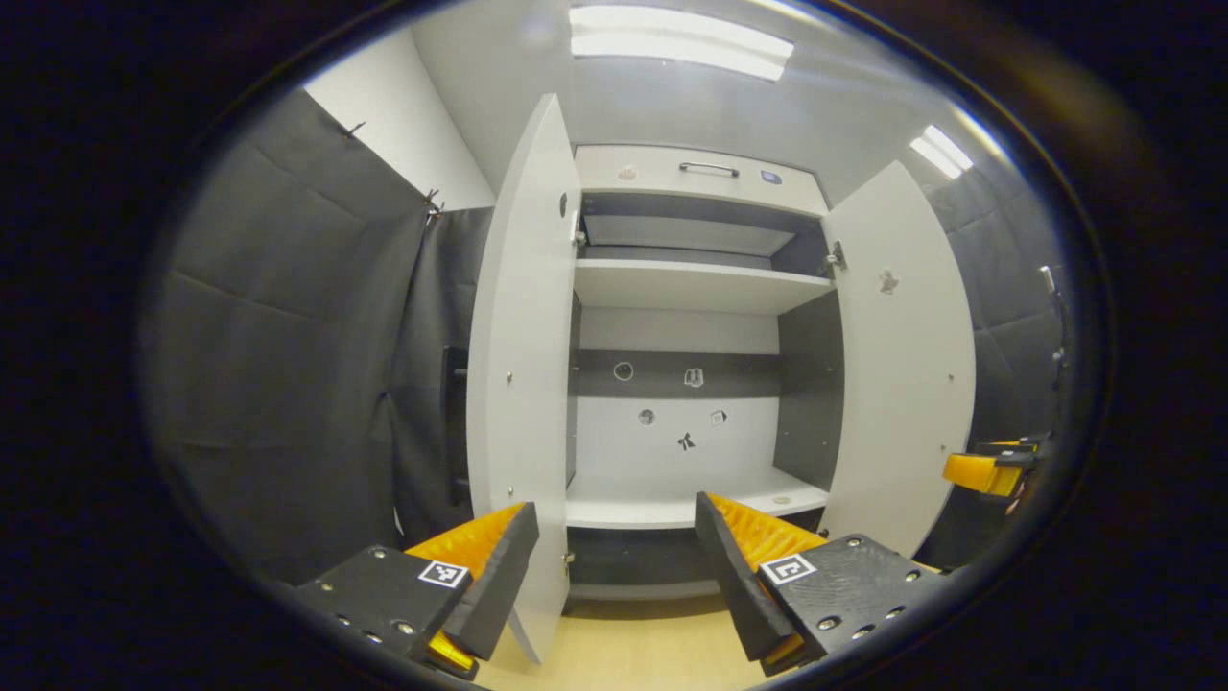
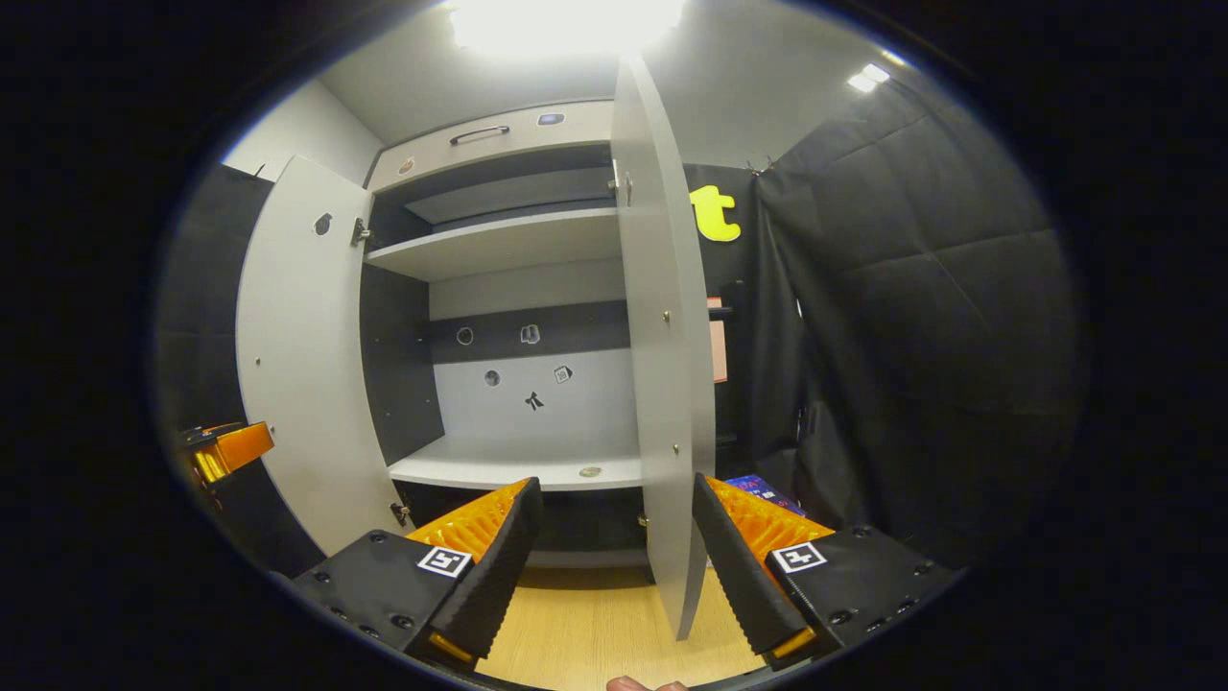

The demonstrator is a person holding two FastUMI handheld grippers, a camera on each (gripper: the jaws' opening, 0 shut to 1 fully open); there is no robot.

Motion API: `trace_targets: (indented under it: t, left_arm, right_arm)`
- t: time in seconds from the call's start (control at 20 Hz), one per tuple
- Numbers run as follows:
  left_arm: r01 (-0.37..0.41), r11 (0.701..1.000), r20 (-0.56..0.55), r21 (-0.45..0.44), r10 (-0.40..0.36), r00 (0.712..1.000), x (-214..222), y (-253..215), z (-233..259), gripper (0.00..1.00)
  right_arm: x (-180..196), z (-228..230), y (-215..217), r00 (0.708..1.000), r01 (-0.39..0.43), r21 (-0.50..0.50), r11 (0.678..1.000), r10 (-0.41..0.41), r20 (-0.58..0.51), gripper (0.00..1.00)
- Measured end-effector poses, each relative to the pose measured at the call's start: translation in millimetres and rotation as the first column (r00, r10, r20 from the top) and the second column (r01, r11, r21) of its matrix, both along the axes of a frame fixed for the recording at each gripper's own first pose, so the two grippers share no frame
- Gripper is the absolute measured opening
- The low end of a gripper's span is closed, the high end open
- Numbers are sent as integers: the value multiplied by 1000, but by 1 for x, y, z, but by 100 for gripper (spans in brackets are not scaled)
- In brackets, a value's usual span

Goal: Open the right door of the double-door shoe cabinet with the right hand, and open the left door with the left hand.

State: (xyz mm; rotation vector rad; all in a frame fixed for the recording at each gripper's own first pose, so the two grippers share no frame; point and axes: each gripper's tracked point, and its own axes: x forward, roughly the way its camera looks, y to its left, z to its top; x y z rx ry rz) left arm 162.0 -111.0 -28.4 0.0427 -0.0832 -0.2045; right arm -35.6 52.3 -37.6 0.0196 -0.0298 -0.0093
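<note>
both doors of the shoe cabinet point(image 1: 700, 173) are being seen swung wide open, left door point(image 1: 523, 384) and right door point(image 2: 662, 384). nothing's being gripped: left hand-held gripper point(image 1: 614, 566) and right hand-held gripper point(image 2: 614, 557) are being held spread apart.

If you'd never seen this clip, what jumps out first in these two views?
The cabinet stands wide open, both doors swung out, its pale shelves bare. In the left gripper view the left door stands edge-on between the open fingers of the left gripper. In the right gripper view the right door stands the same way between those of the right gripper.
</note>
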Motion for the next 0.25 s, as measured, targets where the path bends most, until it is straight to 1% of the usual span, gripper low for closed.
trace_targets:
  t: [0.1, 0.15, 0.25]
  left_arm:
    - [-33, 999, 31, -17, 33, 999, -2, 3, 9, 94]
    - [-47, 999, 33, -15, 47, 998, -2, 4, 10, 94]
    - [-82, 997, 27, 2, 82, 996, -1, 5, 8, 94]
  right_arm:
    - [6, 5, 0, 1000, -29, -17, 999, 29, 3, 98]
    - [9, 6, -2, 999, -38, -23, 999, 38, 3, 92]
    - [14, 7, -3, 998, -58, -26, 998, 58, 0, 92]
